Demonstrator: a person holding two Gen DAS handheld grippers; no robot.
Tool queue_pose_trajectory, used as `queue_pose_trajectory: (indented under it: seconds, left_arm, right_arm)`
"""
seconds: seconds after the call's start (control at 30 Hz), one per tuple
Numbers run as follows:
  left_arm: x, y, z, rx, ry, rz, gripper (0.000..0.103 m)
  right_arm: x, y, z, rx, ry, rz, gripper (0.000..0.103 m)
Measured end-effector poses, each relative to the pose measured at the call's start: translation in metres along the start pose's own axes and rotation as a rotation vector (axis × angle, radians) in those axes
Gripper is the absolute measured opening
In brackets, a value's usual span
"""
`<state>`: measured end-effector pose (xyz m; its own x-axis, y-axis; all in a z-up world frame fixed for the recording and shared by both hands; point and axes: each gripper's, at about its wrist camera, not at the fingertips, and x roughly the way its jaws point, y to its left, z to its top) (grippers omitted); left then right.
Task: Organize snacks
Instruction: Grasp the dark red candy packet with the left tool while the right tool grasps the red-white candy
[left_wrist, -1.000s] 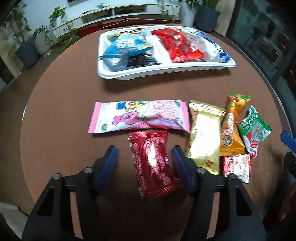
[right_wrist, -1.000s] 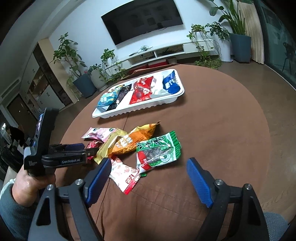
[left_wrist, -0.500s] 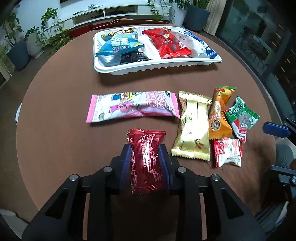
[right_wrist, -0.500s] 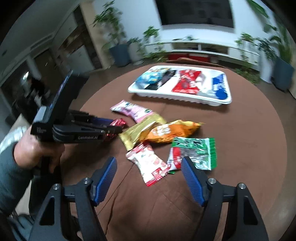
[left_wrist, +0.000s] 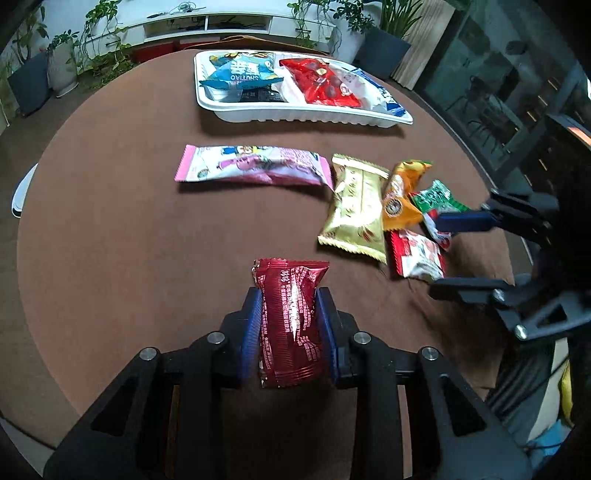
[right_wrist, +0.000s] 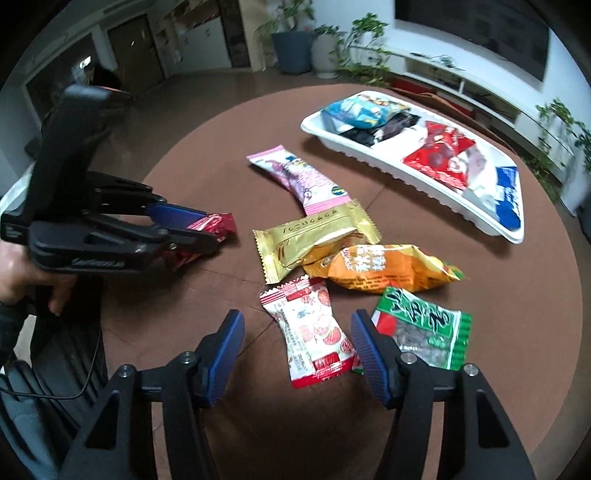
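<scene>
Left gripper (left_wrist: 289, 295): jaws clamped on the dark red snack packet (left_wrist: 291, 321), its top end projecting beyond the pads. Right gripper (right_wrist: 297, 328): jaws partly open and just closing, straddling the white-and-red candy packet (right_wrist: 314, 332) on the brown table (right_wrist: 517, 295), pads not touching. White tray (right_wrist: 369, 157) lies well beyond both.

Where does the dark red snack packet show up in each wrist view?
Left wrist: dark red packet bottom centre, clamped between the left gripper fingers.
Right wrist: left of centre, its end poking out of the left gripper.
Shared landmark: white tray.
</scene>
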<state>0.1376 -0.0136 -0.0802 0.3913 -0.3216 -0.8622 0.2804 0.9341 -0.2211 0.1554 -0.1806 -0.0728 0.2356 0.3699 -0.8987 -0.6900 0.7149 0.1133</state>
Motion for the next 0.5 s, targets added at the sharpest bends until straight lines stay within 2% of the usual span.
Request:
queue_pose_trajectory:
  seconds: [0.23,0.5]
  left_arm:
    - [-0.003,-0.008,-0.009,0.010,-0.007,-0.022,0.028]
    - [-0.002,-0.008,-0.008,0.012,-0.008,-0.029,0.028]
  right_arm:
    - [0.026,-0.003,0.007,-0.059,0.131,-0.019,0.059]
    - [0.035,-0.001,0.016,-0.099,0.192,-0.019,0.056]
